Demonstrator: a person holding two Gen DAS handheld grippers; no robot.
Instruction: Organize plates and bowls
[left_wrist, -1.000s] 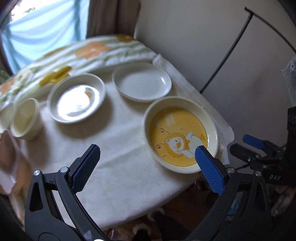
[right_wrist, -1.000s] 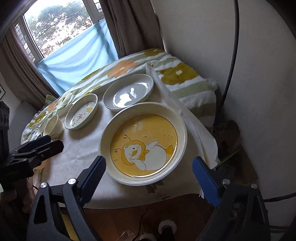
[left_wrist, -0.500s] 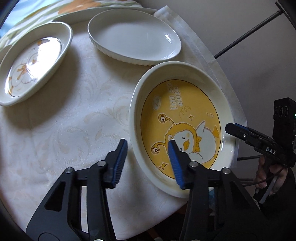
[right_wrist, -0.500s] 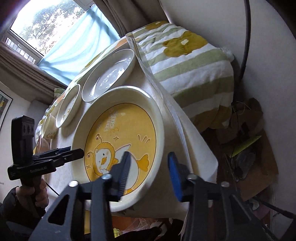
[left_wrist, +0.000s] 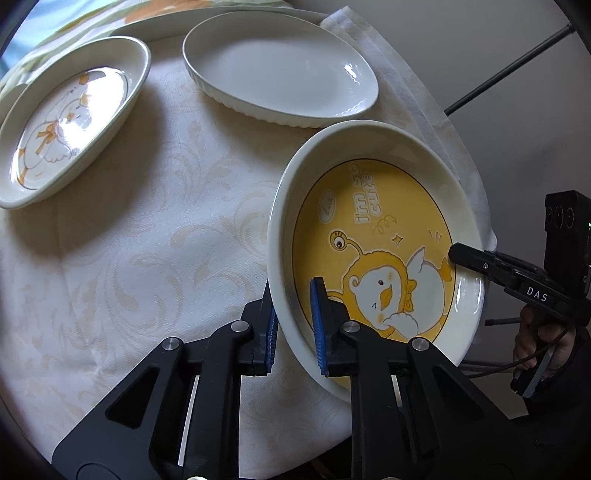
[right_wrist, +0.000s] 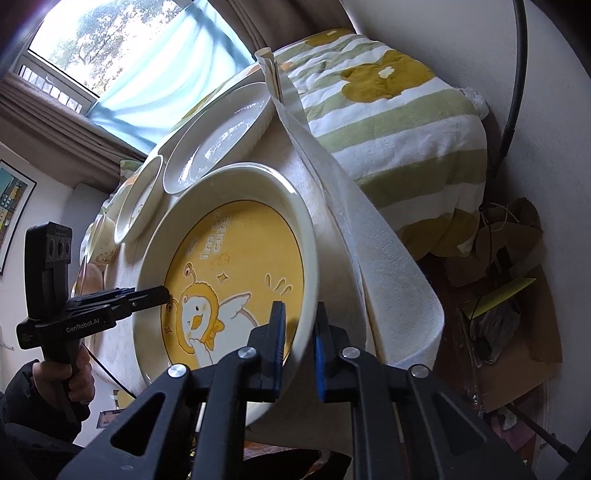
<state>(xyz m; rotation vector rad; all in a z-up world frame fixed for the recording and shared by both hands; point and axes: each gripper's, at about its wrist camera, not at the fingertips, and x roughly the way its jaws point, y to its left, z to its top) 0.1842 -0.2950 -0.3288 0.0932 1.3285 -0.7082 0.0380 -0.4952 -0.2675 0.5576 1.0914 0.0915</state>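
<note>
Both grippers, wide open second earlier, clamped: left gripper (left_wrist: 293, 325), right gripper (right_wrist: 298, 341) on yellow plate (left_wrist: 373, 258) rim at table's near edge; lift possible.

Prob. a home bedroom: striped quilt (right_wrist: 399, 122) beside clothed table (left_wrist: 155, 236), curtained window (right_wrist: 122, 62), wall poster (right_wrist: 13, 206).
</note>
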